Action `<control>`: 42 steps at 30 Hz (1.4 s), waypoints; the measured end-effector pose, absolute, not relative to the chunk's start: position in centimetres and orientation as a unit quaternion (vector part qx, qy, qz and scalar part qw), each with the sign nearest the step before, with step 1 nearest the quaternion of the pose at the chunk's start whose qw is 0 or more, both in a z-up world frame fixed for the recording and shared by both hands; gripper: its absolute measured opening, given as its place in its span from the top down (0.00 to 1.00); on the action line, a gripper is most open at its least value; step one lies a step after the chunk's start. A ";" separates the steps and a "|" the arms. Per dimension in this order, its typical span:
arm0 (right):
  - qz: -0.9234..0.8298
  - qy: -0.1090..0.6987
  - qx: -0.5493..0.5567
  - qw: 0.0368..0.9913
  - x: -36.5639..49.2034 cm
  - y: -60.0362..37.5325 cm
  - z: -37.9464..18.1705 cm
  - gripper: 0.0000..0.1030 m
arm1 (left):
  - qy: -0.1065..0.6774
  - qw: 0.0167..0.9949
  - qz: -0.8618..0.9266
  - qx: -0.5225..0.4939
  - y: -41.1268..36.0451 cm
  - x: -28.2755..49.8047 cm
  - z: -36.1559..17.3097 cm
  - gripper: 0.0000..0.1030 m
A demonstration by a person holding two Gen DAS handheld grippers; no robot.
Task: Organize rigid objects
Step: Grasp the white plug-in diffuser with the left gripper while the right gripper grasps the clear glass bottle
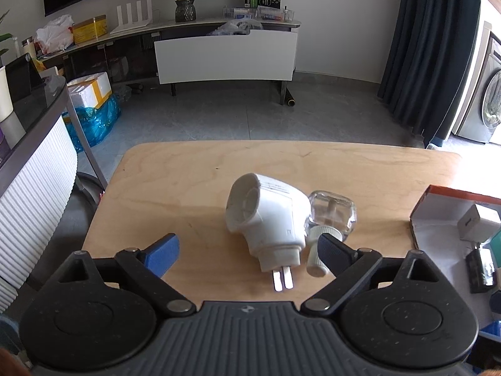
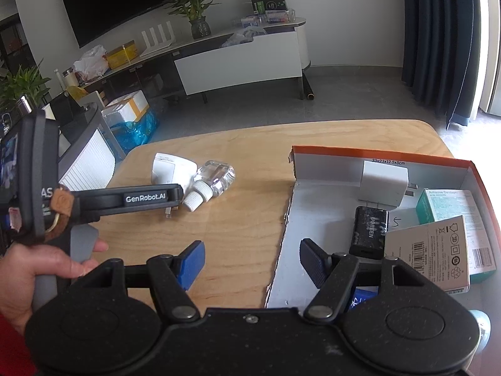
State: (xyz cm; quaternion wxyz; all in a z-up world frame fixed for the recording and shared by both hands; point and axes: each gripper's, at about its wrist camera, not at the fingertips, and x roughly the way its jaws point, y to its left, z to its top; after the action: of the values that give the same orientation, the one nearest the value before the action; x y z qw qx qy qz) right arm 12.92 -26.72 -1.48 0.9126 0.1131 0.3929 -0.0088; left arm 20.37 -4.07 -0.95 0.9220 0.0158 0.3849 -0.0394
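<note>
Left gripper (image 1: 249,252), jaws spread wide and empty, straddles the prong end of the white plug-in heater (image 1: 266,216), aligned for a grasp. Touching the heater's side lies the clear refill bottle (image 1: 332,216), both on the wooden table (image 1: 175,188). Right gripper (image 2: 252,264), likewise open and empty, hovers at the box (image 2: 375,153) edge, where a white charger (image 2: 383,183) already sits.
</note>
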 end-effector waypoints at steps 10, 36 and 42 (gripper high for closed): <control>-0.001 0.396 0.114 0.911 15.3 -26.0 -2.1 0.22 | 0.383 0.922 -0.056 0.024 -4.0 22.7 -2.3 0.05; -0.025 0.416 0.089 0.905 27.1 -21.5 -6.6 0.22 | 0.369 0.929 -0.035 -0.006 0.1 18.6 -0.8 0.34; -0.026 0.401 0.035 0.915 27.4 -20.0 -7.1 0.38 | 0.368 0.929 -0.031 -0.017 0.6 18.8 -0.9 0.34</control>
State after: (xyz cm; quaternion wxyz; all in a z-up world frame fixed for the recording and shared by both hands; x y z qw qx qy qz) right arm 27.39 -20.04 -7.11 0.9151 0.0353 0.4010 -0.0256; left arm 18.84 0.57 -0.95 0.9291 -0.0169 0.3680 -0.0310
